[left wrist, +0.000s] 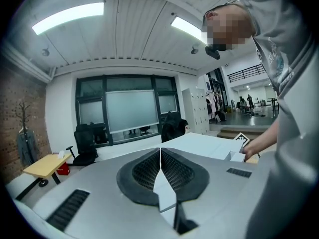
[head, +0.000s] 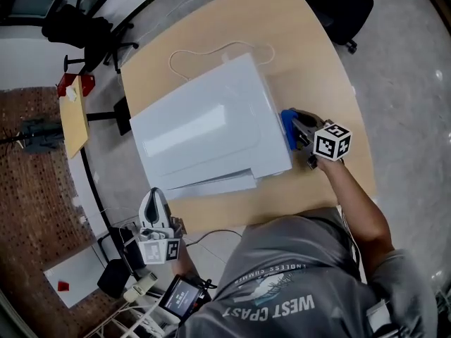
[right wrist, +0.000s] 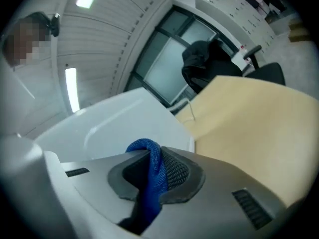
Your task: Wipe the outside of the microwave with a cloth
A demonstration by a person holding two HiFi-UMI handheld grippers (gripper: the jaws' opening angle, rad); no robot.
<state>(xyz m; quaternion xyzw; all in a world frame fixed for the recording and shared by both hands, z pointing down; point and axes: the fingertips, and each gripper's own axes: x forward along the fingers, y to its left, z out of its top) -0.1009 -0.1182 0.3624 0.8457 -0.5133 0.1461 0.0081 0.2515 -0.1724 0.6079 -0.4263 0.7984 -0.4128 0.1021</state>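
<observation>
A white microwave (head: 208,129) stands on a round wooden table (head: 310,55). My right gripper (head: 299,134) is shut on a blue cloth (head: 288,127), which rests against the microwave's right side. In the right gripper view the blue cloth (right wrist: 149,176) is pinched between the dark pads, with the microwave (right wrist: 114,121) just ahead on the left. My left gripper (head: 153,210) hangs off the table's near edge, below the microwave's front left corner. Its jaws are shut with nothing between them, pads (left wrist: 177,176) meeting. The microwave (left wrist: 209,146) lies to its right.
A white power cord (head: 211,51) loops on the table behind the microwave. Black office chairs (head: 77,30) and a small yellow side table (head: 74,115) stand at the far left. Cables and a device (head: 180,298) lie on the floor by the person's body.
</observation>
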